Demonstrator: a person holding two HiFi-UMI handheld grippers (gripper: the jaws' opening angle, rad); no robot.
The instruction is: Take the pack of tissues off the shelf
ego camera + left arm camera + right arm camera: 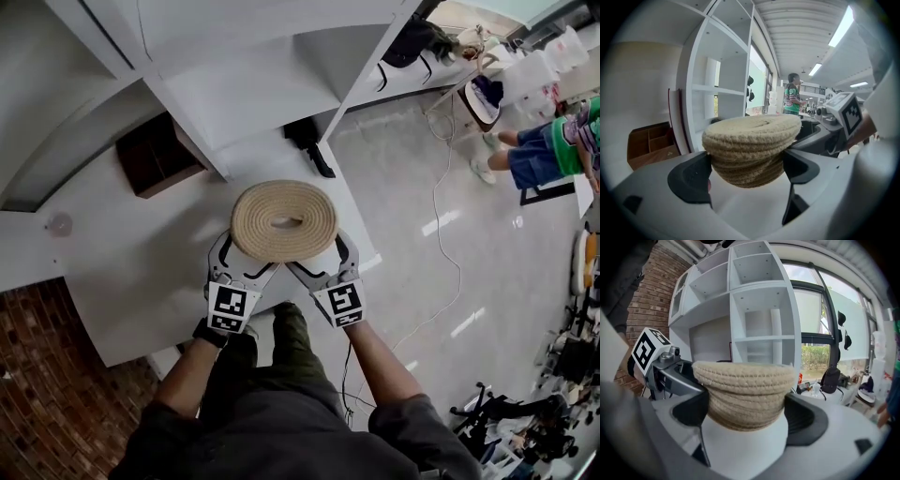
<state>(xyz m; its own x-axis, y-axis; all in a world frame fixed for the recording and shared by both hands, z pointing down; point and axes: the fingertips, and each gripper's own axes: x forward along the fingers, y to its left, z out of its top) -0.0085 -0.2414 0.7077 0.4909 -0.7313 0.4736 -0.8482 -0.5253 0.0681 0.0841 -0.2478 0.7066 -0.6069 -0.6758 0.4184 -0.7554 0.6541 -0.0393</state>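
A round woven rope basket (284, 220) hangs over the white tabletop (141, 272), held from both sides. My left gripper (242, 262) is shut on its near left side and my right gripper (323, 262) on its near right side. The left gripper view has the basket (752, 150) wedged between the dark jaw pads, with the right gripper's marker cube (848, 112) beyond it. The basket (744, 392) also fills the gap between the jaws in the right gripper view. No pack of tissues shows in any view.
A white shelf unit (244, 75) with bare compartments (759, 310) stands behind the table. A brown wooden organiser box (155, 155) sits at the table's back left, a black bag (305, 136) at its back right. A person in a green shirt (553, 145) stands far right. A cable (441, 225) trails on the floor.
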